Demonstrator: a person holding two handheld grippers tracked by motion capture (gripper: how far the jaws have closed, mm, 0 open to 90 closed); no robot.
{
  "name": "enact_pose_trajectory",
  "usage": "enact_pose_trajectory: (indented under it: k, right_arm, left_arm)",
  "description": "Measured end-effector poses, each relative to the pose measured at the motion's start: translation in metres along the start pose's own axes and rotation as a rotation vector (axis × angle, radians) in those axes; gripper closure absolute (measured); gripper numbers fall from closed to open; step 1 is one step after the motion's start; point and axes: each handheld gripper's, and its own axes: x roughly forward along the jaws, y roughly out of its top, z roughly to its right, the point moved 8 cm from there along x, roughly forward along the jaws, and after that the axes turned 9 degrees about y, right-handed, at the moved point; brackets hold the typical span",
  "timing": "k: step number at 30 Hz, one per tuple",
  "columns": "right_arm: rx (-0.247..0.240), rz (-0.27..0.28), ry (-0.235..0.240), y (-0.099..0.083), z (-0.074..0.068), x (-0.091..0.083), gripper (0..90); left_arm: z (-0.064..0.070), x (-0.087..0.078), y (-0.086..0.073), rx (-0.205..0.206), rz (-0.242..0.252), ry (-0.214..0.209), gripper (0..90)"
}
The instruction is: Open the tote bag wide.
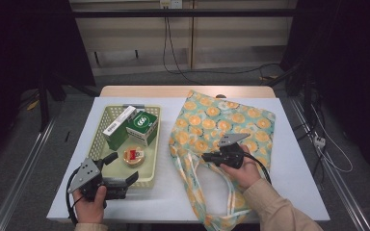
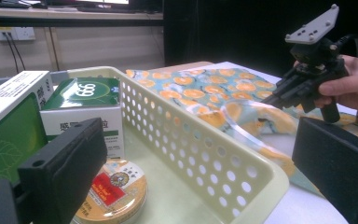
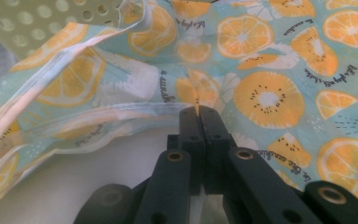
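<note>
— Listing item: tote bag (image 1: 221, 125), teal cloth printed with orange slices, flat on the tabletop (image 1: 289, 168).
— Position?
— Its rim is clenched in the right tongs (image 3: 198, 111). Left tongs (image 1: 134, 177) released, beside basket (image 1: 99, 139).

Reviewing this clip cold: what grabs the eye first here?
The bright orange-slice tote bag sprawled over the right half of the table, with the right gripper shut on its rim near the handles. To its left, a pale perforated basket holds two green-and-white boxes and a round tin, with the left gripper open at its near edge.
</note>
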Motion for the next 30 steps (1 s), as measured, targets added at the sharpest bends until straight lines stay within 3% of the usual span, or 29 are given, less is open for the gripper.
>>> enact_pose_trajectory:
  k: [5, 12, 15, 30]
  right_arm:
    - [0.015, 0.007, -0.007, 0.011, 0.007, 0.012, 90.0]
    - [0.01, -0.038, -0.024, 0.016, 0.009, 0.033, 90.0]
    - [0.034, -0.034, -0.012, 0.018, 0.01, 0.039, 90.0]
    - [0.045, -0.047, -0.015, 0.019, 0.012, 0.049, 89.5]
  left_arm:
    - [-0.001, 0.0, 0.0, -0.014, 0.001, 0.006, 2.6]
    - [-0.002, 0.001, -0.002, -0.007, -0.009, 0.005, 2.6]
    - [-0.001, 0.001, -0.001, -0.012, -0.004, 0.002, 2.6]
    - [-0.001, 0.004, 0.001, -0.007, -0.001, -0.002, 2.6]
